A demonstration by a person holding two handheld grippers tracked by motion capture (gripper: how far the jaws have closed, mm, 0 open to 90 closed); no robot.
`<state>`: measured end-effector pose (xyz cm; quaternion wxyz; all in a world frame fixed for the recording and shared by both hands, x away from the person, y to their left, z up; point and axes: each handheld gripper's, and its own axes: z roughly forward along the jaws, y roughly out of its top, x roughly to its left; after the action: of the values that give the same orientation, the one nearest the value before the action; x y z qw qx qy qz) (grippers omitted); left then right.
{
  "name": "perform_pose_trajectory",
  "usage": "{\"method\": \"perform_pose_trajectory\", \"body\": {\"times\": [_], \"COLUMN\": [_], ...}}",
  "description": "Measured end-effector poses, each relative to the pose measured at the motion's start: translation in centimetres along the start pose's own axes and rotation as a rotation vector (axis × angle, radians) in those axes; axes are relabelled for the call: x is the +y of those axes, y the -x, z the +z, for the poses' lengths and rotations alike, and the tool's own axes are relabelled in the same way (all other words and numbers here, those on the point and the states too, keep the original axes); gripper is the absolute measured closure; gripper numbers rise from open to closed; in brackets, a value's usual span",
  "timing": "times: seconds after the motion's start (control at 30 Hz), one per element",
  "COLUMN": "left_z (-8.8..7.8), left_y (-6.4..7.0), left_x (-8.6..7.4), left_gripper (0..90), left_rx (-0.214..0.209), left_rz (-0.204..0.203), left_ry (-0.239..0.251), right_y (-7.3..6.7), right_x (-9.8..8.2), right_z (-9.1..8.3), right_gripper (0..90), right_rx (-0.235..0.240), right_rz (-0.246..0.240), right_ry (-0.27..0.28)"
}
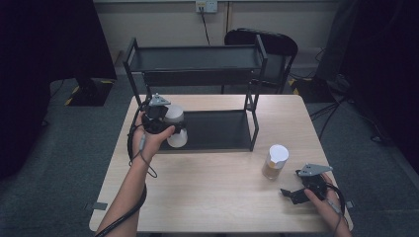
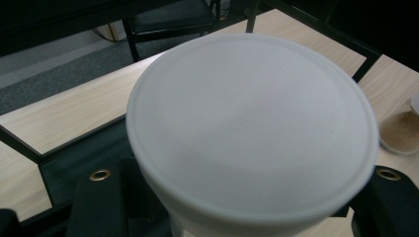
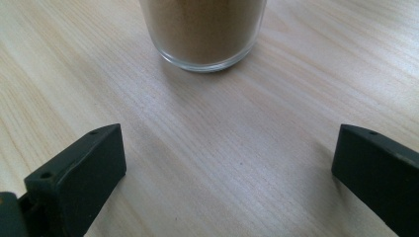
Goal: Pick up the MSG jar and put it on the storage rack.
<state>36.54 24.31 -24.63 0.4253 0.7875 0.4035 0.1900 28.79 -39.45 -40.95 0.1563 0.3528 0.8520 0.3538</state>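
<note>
Forearms reach in from the bottom of the high view. The left gripper (image 1: 168, 129) holds a white-lidded jar (image 1: 175, 126) above the left end of the black shelf rack's (image 1: 197, 94) lower tray, off the wooden table (image 1: 217, 197). The right gripper (image 1: 292, 194) lies near the table's right front corner, just beside a second jar (image 1: 274, 162), filled with brown powder, that stands on the table.

Seen from the left gripper view, the white lid (image 2: 249, 126) looms close, with both jaws clamped on the jar body beneath it; the lower tray (image 2: 74, 158) lies below.

From the right gripper view, the jaws stand wide apart with nothing between them, and the glass base of the brown jar (image 3: 205, 34) stands just ahead on bare wood.

The step in hand looks like shelving the first jar. Next, it needs carrying over a free spot on a tray, setting down upright, and only then letting go.
</note>
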Motion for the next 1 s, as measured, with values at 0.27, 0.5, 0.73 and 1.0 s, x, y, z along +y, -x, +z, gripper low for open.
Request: {"method": "perform_pose_trajectory", "body": {"times": [0.27,0.5,0.73,1.0], "left_z": [-0.7,-1.7,-3.3,-4.7], "left_y": [-0.4,-0.4,-0.2,-0.3], "left_x": [1.9,3.7,6.0,7.4], "left_gripper": [35.2,35.2,35.2,35.2], "left_rx": [0.003,0.011,0.015,0.011], "left_rz": [-0.010,-0.006,0.003,0.000], "left_ry": [-0.002,-0.004,0.006,0.024], "right_y": [0.0,0.0,0.0,0.0], "right_x": [0.0,0.0,0.0,0.0], "right_z": [0.0,0.0,0.0,0.0], "right_gripper": [0.0,0.0,0.0,0.0], "right_rx": [0.000,0.000,0.000,0.000], "right_rz": [0.000,0.001,0.001,0.001], "right_ry": [0.000,0.000,0.000,0.000]}}
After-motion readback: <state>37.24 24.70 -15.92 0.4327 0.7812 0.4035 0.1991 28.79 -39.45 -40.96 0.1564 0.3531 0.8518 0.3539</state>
